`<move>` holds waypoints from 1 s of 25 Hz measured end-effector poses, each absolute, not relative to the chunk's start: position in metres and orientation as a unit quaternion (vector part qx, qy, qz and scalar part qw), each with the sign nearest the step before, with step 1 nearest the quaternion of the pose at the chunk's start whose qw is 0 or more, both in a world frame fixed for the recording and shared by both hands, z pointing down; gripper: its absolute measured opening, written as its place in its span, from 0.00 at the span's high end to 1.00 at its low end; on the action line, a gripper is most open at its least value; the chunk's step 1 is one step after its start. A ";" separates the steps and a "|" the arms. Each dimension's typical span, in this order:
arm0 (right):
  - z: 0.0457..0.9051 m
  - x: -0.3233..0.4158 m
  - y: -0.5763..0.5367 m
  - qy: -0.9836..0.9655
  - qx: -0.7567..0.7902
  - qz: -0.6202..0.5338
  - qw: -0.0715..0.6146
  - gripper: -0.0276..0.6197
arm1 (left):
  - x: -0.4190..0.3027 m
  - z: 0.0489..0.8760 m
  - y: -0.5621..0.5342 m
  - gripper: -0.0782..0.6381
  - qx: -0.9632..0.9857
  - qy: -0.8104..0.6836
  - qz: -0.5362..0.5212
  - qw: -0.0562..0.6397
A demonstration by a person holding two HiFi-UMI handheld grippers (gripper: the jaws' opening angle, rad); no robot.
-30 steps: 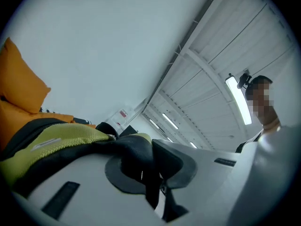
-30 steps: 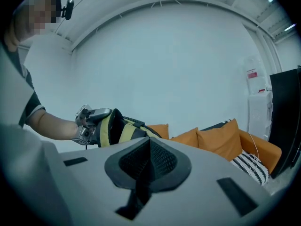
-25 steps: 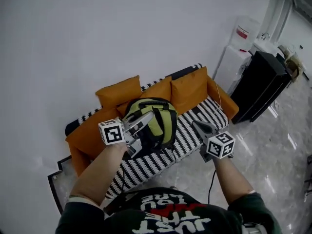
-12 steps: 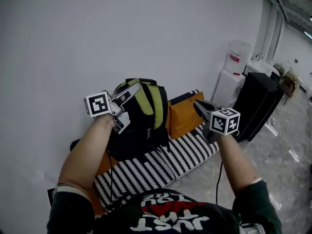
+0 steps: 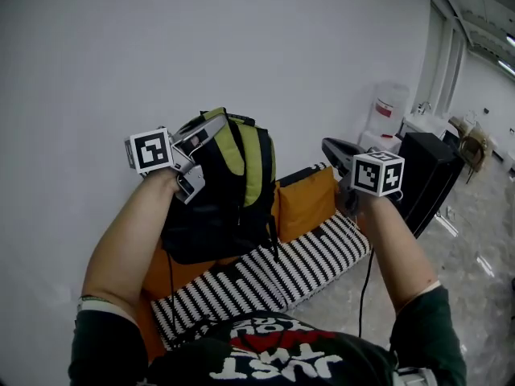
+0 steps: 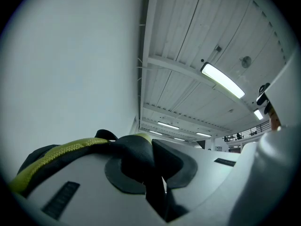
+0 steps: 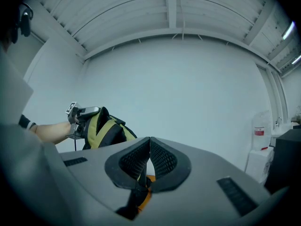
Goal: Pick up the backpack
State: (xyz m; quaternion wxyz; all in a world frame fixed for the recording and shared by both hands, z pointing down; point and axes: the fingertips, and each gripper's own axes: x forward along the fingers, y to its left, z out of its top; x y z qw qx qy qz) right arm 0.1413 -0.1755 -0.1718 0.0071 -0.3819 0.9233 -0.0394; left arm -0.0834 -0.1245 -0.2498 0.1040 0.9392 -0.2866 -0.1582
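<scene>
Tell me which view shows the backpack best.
The head view: nearly the whole backpack hangs from the left gripper. The right gripper view shows it small and far off; the left gripper view shows only black fabric and a green strap.

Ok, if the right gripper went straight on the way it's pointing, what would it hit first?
Probably just the white wall. The right gripper, fingers shut and empty, aims at bare wall; the backpack hangs well off to its left. How far the wall is can't be judged.
</scene>
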 end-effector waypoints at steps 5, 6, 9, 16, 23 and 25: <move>-0.185 0.139 -0.174 0.925 -0.378 -0.033 0.008 0.91 | -0.082 -0.254 -0.120 0.82 0.939 -0.301 -0.146 0.078; -0.187 0.138 -0.174 0.925 -0.377 -0.036 0.010 0.91 | -0.080 -0.254 -0.119 0.82 0.940 -0.302 -0.140 0.071; -0.192 0.138 -0.175 0.926 -0.376 -0.041 0.013 0.91 | -0.078 -0.255 -0.118 0.82 0.941 -0.307 -0.129 0.060; -0.200 0.139 -0.179 0.927 -0.374 -0.038 0.009 0.91 | -0.079 -0.253 -0.121 0.82 0.937 -0.318 -0.126 0.065; -0.197 0.133 -0.182 0.928 -0.372 -0.029 0.005 0.91 | -0.082 -0.252 -0.122 0.82 0.937 -0.316 -0.135 0.066; -0.198 0.132 -0.182 0.927 -0.373 -0.029 0.006 0.91 | -0.082 -0.252 -0.122 0.82 0.937 -0.316 -0.136 0.068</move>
